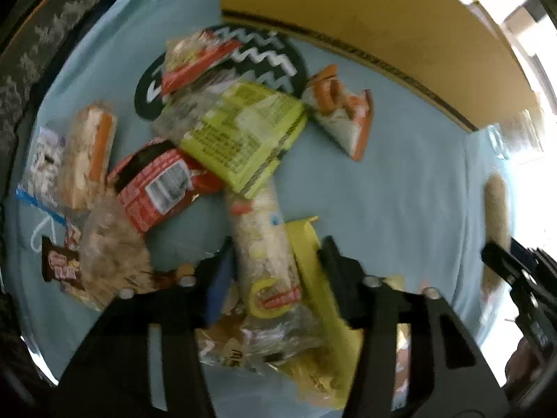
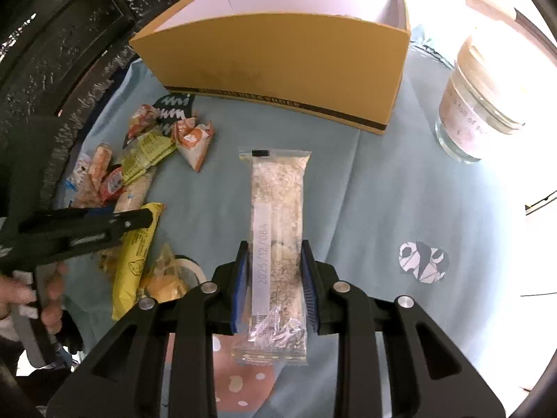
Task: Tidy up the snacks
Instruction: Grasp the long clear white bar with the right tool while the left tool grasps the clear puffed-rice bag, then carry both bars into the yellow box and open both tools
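My left gripper (image 1: 275,264) points down into a pile of snack packets on the blue cloth. Its jaws press a long pale snack roll (image 1: 257,230) and a yellow packet (image 1: 306,247) lying side by side between the pads. From the right wrist view this gripper (image 2: 135,221) sits over the yellow packet (image 2: 134,261), with a hand behind it. My right gripper (image 2: 275,278) is shut on a clear oat bar packet (image 2: 278,191), held by its near half and pointing towards the open yellow box (image 2: 278,62).
Loose packets lie left of the box: a green one (image 1: 243,136), a red one (image 1: 156,188), an orange triangular one (image 1: 344,118). A glass jar (image 2: 477,104) stands at the right. Dark carved furniture (image 2: 69,35) borders the table's left side.
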### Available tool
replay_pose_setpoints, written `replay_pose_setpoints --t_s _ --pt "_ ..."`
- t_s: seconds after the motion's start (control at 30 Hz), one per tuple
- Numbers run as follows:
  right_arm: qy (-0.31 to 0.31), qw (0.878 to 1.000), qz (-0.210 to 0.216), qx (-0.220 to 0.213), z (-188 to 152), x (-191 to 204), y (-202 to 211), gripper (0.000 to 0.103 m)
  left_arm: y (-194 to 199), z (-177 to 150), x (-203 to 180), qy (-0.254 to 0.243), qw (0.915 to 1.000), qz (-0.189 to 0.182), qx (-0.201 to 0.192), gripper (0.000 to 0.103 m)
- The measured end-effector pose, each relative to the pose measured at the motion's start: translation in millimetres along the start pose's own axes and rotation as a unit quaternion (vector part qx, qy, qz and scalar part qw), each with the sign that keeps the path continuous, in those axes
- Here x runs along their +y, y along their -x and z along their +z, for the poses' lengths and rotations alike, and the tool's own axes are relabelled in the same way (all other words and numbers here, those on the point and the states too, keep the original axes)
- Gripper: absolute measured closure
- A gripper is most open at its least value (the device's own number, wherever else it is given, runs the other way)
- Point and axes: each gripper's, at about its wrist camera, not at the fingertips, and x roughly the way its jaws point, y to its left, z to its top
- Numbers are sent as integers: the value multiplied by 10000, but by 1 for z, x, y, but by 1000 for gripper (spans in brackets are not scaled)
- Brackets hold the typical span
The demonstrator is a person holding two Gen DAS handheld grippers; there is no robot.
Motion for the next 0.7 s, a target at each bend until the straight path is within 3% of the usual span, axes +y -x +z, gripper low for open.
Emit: replay_pose_setpoints --t_s 0.07,0.1,0.17,0.5,0.7 --pt "11 10000 44 -47 0 1 5 74 1 0 4 38 9999 -145 6 63" --pt "21 9999 70 -78 0 2 7 74 1 0 6 46 9997 -226 15 76" --pt "25 9999 103 -135 0 3 13 74 7 -2 12 140 9987 -492 85 76" --pt "169 9991 239 -305 4 16 29 74 79 -16 14 -155 9952 -628 -731 76" --pt "118 9977 369 -552 12 17 47 74 127 -17 1 -389 9891 -1004 -1001 76"
